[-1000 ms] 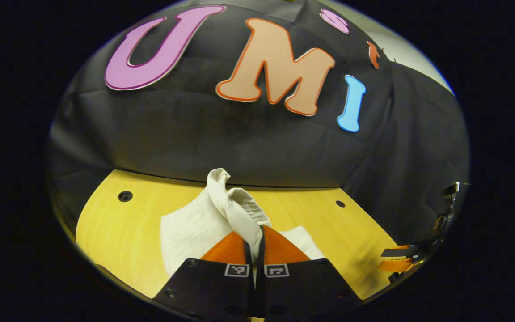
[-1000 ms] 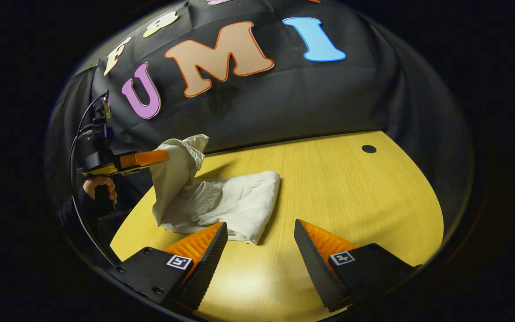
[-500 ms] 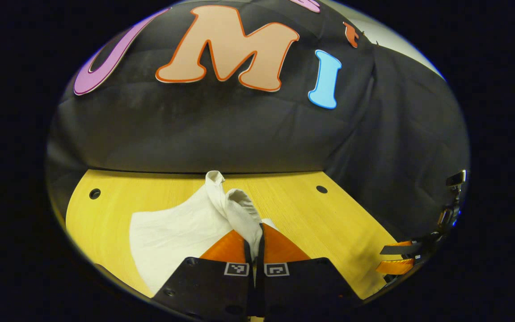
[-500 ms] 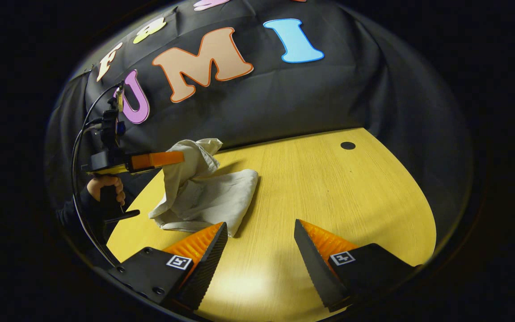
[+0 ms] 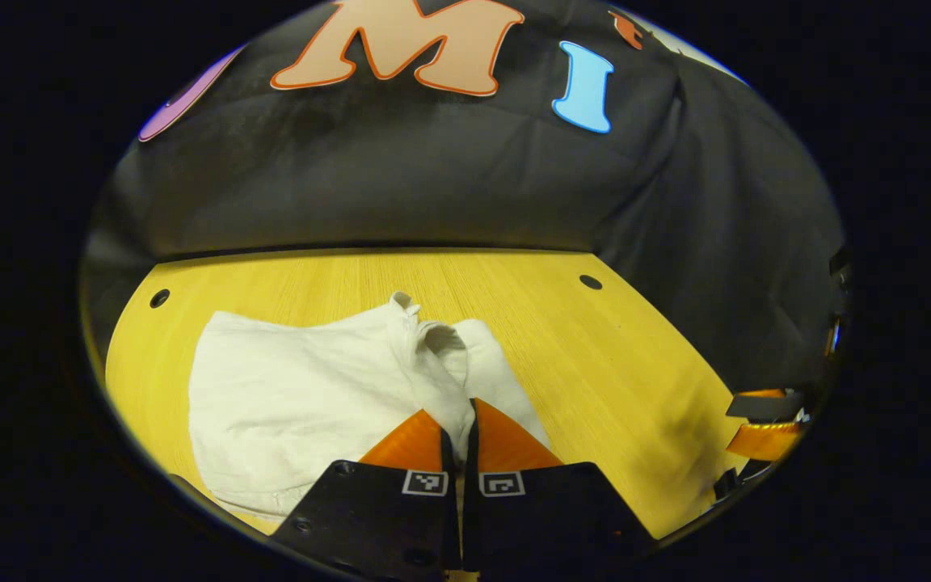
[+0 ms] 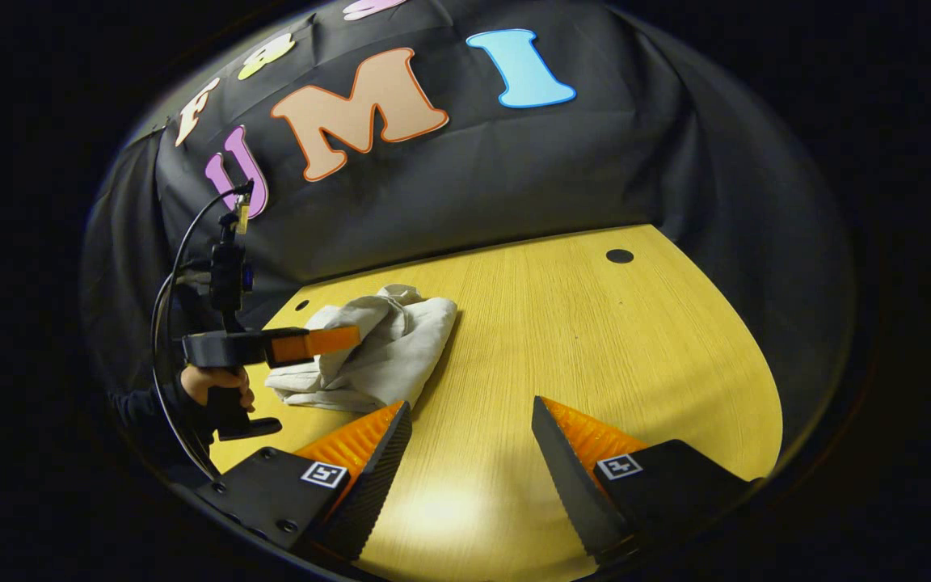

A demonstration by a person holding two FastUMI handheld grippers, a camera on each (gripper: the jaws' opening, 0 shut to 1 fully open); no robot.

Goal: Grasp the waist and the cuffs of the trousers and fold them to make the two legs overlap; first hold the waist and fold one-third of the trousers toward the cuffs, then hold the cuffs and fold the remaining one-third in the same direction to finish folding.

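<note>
Last fold, I think: the trousers [image 5: 304, 396] already sit as a compact stack at lower left of the left gripper view, and the left gripper [image 5: 459, 424] has a bunched end pinched between its fingers, pressed together on the cloth at bottom centre. Can't tell if that end is cuffs or waist, too crumpled.

In the right gripper view the bundle [image 6: 385, 356] lies left of centre on the table [image 6: 595, 339], with the left gripper [image 6: 348, 338] low over it and a hand [image 6: 211, 384] on its handle at the left edge. The held flap looks nearly laid down on the stack.

Right gripper [image 6: 469, 428]: fingers spread wide at the bottom of its own view, holding nothing, hovering over bare table just right of the bundle. It also shows at the far right edge of the left gripper view [image 5: 760, 424].

Next move, my read: lower the pinched end flat onto the stack, let go, pull straight back so the cloth doesn't drag. The top is lumpy, so the right gripper may need to press or square the near edge.

Around: table holes at upper left [image 5: 159, 298] and upper right [image 5: 591, 282] of the table; a cable [image 6: 179, 267] loops off the left gripper. Nothing stands in the way. Only risk is the flap snagging on the fingers at release.
</note>
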